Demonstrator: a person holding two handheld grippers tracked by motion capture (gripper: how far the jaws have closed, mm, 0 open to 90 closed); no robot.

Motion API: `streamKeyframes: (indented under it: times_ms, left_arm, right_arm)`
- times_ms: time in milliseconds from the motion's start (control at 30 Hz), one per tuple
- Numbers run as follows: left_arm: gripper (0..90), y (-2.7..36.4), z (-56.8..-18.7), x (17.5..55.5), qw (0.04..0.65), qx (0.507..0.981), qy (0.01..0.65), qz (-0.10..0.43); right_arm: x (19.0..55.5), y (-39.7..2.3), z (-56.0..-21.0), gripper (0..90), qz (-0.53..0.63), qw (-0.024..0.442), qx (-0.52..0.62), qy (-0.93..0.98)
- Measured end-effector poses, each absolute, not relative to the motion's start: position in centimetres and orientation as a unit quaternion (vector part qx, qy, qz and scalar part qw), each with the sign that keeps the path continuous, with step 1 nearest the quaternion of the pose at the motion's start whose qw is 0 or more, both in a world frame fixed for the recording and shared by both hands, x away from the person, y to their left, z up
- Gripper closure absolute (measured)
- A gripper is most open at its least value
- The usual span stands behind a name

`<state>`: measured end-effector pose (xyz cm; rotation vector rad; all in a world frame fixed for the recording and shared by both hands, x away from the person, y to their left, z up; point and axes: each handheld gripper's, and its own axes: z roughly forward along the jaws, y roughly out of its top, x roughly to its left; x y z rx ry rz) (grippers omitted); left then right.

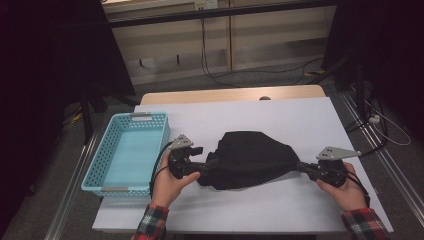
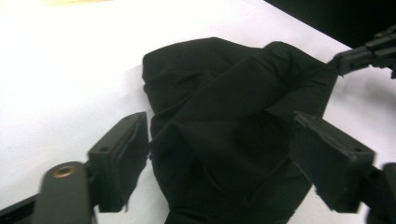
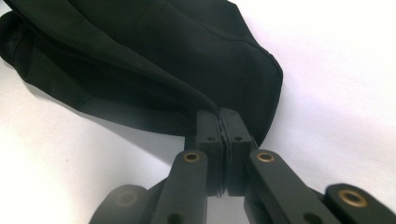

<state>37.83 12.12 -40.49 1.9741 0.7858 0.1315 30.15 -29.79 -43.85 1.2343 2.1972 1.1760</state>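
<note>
High view first, from the left: a light blue perforated plastic basket sits at the left edge of the white-covered table. Just beside it, the person's left hand holds the left gripper against the near left edge of a crumpled black cloth garment, which lies in the middle of the table. In the left gripper view its jaws stand wide apart with the garment lying between them, the pads not pressing on the fabric. Further right, the right hand holds the right gripper at the garment's right end. In the right gripper view those jaws are clamped tight on a pinched fold of the black fabric, which is drawn taut towards them.
</note>
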Motion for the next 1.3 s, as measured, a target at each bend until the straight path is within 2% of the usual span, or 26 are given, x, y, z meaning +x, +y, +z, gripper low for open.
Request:
streamKeyframes:
  times_ms: [233,367,433,667,700,733,833,1000,1100,1133,1300]
  left_arm:
    - [7.1,11.9,-41.1,37.1,0.471,0.832,0.29,0.049]
    - [6.2,11.7,-41.6,36.6,0.44,0.853,0.27,0.071]
    - [9.1,11.7,-41.8,36.6,0.436,0.856,0.27,0.071]
    - [28.6,11.9,-42.9,36.4,0.401,0.875,0.263,0.068]
    - [28.6,11.8,-43.0,36.4,0.394,0.879,0.258,0.07]
    - [36.7,11.7,-43.0,36.4,0.391,0.881,0.257,0.072]
    - [42.2,11.7,-43.1,36.5,0.386,0.883,0.256,0.08]
    - [45.9,12.0,-43.5,37.1,0.38,0.88,0.27,0.091]
    - [44.5,11.8,-43.5,37.3,0.391,0.874,0.273,0.094]
    - [37.5,11.5,-43.2,37.5,0.411,0.862,0.277,0.104]
    - [29.5,11.0,-42.7,37.9,0.435,0.847,0.28,0.118]
  right_arm:
    - [30.2,-29.8,-43.9,88.3,0.417,0.178,0.437,0.777]
    - [30.3,-29.7,-43.9,88.2,0.418,0.177,0.438,0.776]
    - [30.3,-29.7,-43.8,88.3,0.418,0.178,0.438,0.776]
    - [30.3,-29.7,-43.8,88.2,0.419,0.18,0.439,0.774]
    - [30.3,-29.7,-43.8,88.2,0.419,0.18,0.439,0.774]
    - [30.3,-29.7,-43.7,88.2,0.42,0.18,0.439,0.773]
    - [30.3,-29.7,-43.8,88.2,0.421,0.18,0.439,0.773]
    - [30.3,-29.9,-43.7,88.2,0.425,0.18,0.439,0.771]
    - [30.3,-29.9,-43.7,88.2,0.426,0.179,0.441,0.769]
    - [30.3,-29.9,-43.7,88.2,0.427,0.178,0.442,0.768]
    - [30.4,-29.9,-43.7,88.2,0.429,0.178,0.443,0.767]
